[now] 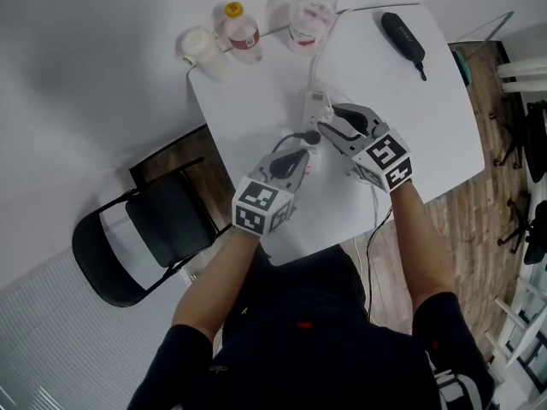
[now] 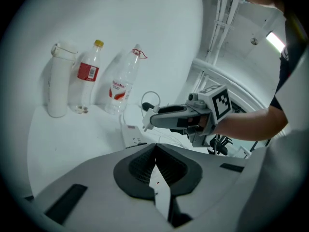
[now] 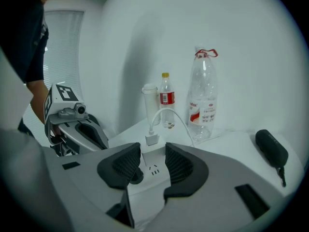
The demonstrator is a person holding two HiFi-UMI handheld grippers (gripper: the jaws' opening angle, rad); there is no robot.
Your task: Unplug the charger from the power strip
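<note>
The white power strip (image 1: 316,102) (image 3: 153,170) lies on the white table (image 1: 427,118). A white charger (image 3: 151,139) with a looping white cable is plugged into its far end, just beyond my right gripper's tips. My right gripper (image 1: 329,128) (image 3: 153,152) straddles the strip, with its pads against both long sides. To its left, my left gripper (image 1: 299,156) (image 2: 155,151) hovers low near the strip's near end. Its pads meet at the tips, and only a thin white sliver shows in the slit. In the left gripper view the strip (image 2: 130,135) lies ahead.
At the table's far edge stand a white tumbler (image 1: 198,49), a red-labelled bottle (image 1: 242,32) and a large clear bottle (image 1: 309,11). A black case (image 1: 403,37) lies at the far right. A black folding chair (image 1: 137,237) stands left of the table.
</note>
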